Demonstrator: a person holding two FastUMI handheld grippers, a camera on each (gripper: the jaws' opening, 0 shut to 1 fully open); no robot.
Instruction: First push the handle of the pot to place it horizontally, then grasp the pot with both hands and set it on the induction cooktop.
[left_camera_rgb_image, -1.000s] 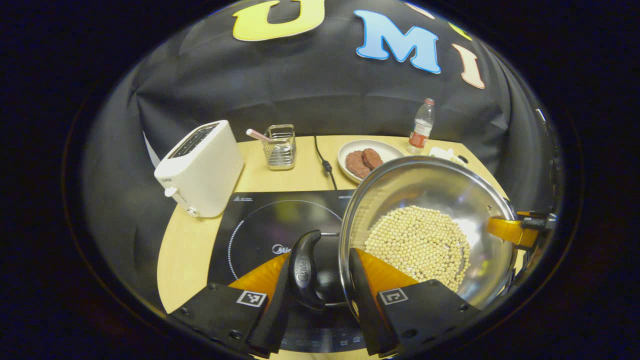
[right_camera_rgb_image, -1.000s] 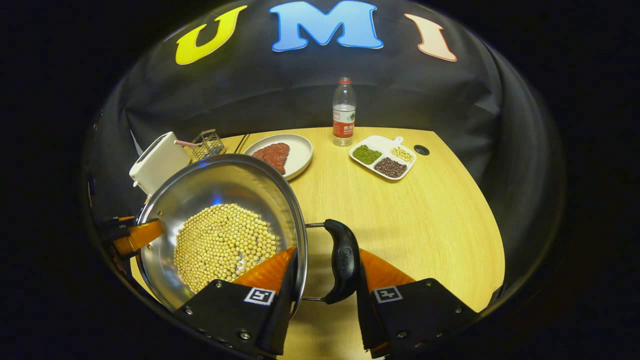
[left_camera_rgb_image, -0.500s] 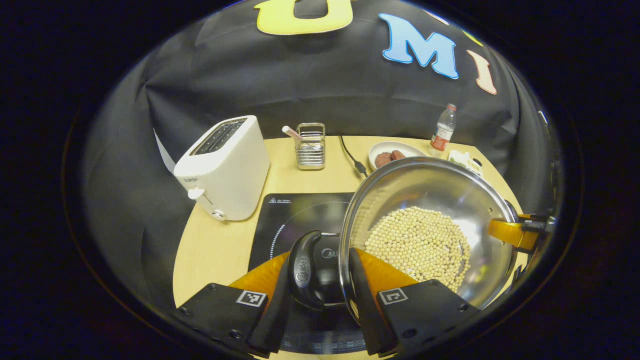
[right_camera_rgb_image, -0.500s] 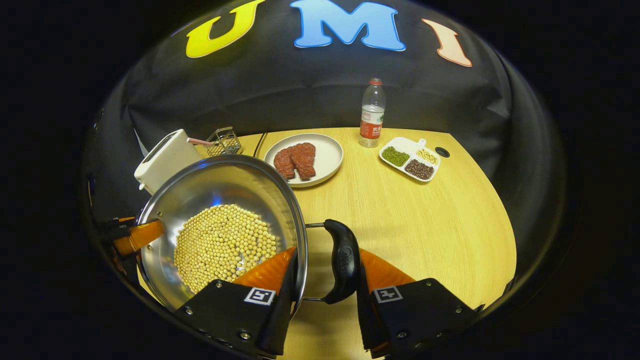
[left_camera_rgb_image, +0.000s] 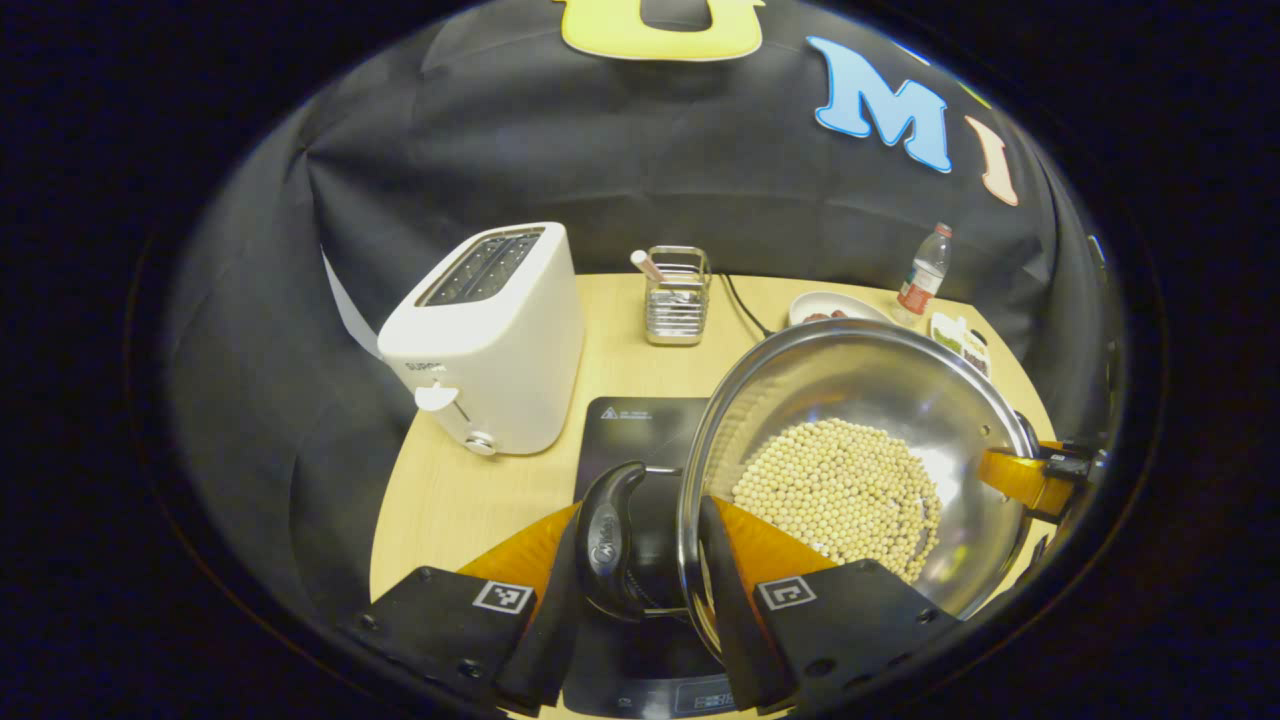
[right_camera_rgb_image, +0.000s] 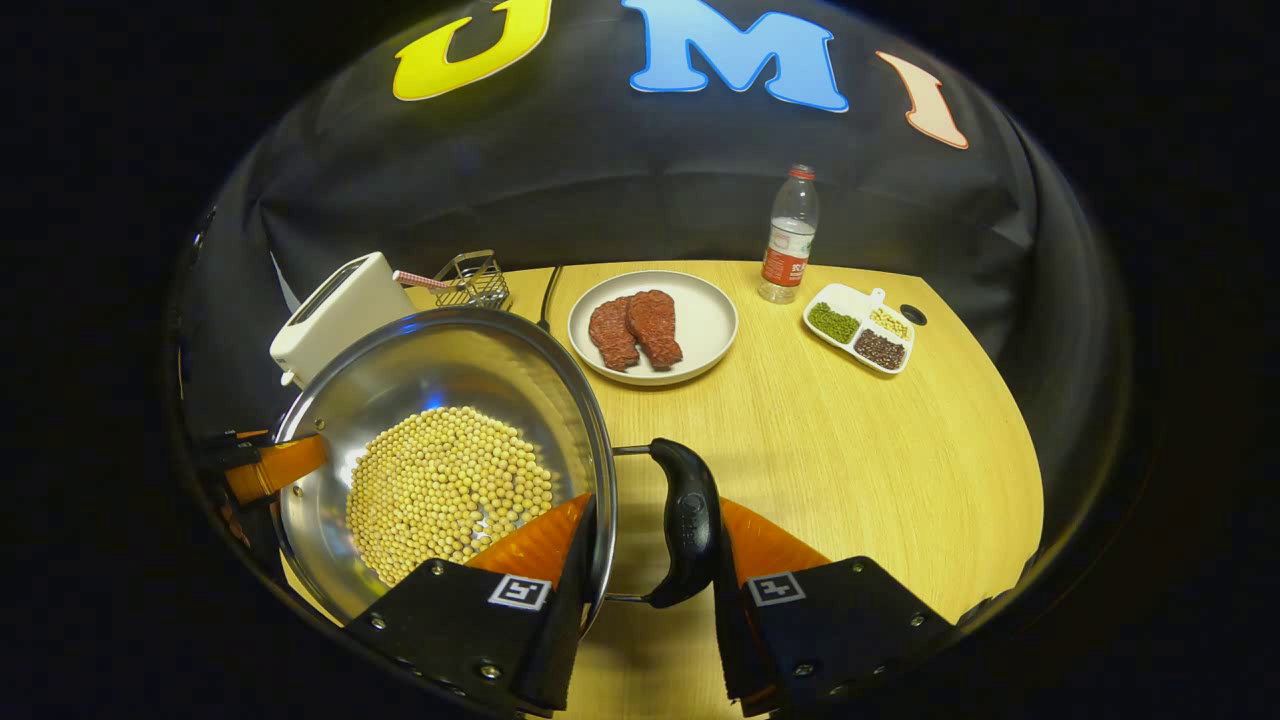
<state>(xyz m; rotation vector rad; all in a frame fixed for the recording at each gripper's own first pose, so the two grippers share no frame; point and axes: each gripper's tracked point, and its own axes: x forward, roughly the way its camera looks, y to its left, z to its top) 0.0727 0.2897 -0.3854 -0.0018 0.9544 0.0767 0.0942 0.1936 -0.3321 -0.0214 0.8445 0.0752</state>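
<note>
1. Presently, your left gripper is clenched across the pot's left side: one finger presses the outer face of the black loop handle, the other sits inside the steel wall.
2. Your right gripper grips the opposite side in the same manner, with one finger inside the rim and one against the right-hand black handle.
3. You hold a round pot of polished, mirror-bright steel with a thin rolled rim; its floor is covered by a layer of small, round, pale yellow beans.
4. Both handles are curved, glossy black loops on thin wire stems. They lie level, and the line through them runs from one gripper to the other.
5. You have the pot above the near right part of the induction cooktop, a flat, black, glassy slab; whether it touches the slab cannot be determined.
6. Your surroundings: a pale wood-grain table, a smooth white toaster just left of the cooktop, and a wire basket behind it.
</note>
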